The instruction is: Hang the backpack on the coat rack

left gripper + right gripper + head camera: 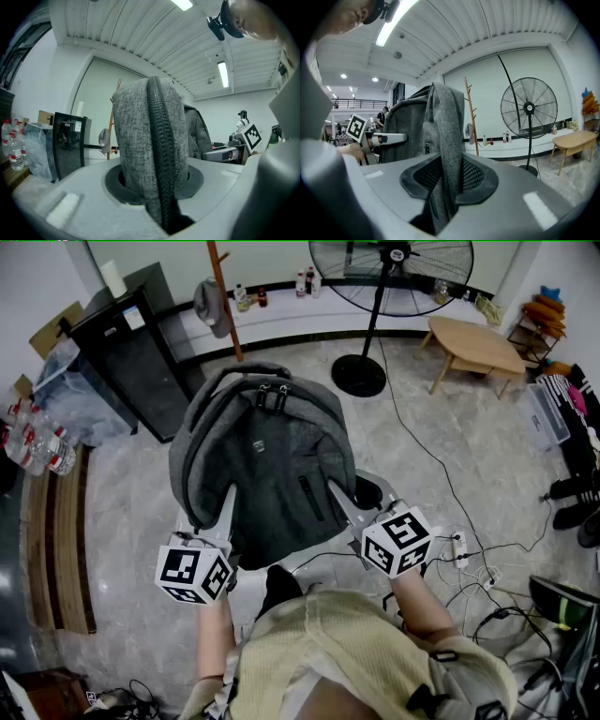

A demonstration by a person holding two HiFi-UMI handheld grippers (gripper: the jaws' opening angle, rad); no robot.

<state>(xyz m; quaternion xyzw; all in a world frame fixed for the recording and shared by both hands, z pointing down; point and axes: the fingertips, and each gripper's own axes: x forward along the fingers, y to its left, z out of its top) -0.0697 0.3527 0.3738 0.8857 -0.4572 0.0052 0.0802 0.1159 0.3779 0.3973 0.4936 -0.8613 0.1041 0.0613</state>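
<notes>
Cabinet: at far left we see a black cabinet (131, 357) standing on the floor.
Left gripper: our left gripper (225, 512) is clamped on the backpack's left edge, with a zipper seam pinched between its jaws.
Backpack: the grey backpack (267, 451) is held up in the air between our two grippers, apart from the rack.
Coat rack: the wooden coat rack (223, 296) stands beyond by the wall, with a grey cap (213, 306) on it.
Right gripper: our right gripper (342, 502) grips a fold of the backpack's right edge.
Fan: a pedestal fan (389, 277) stands right of the rack.
</notes>
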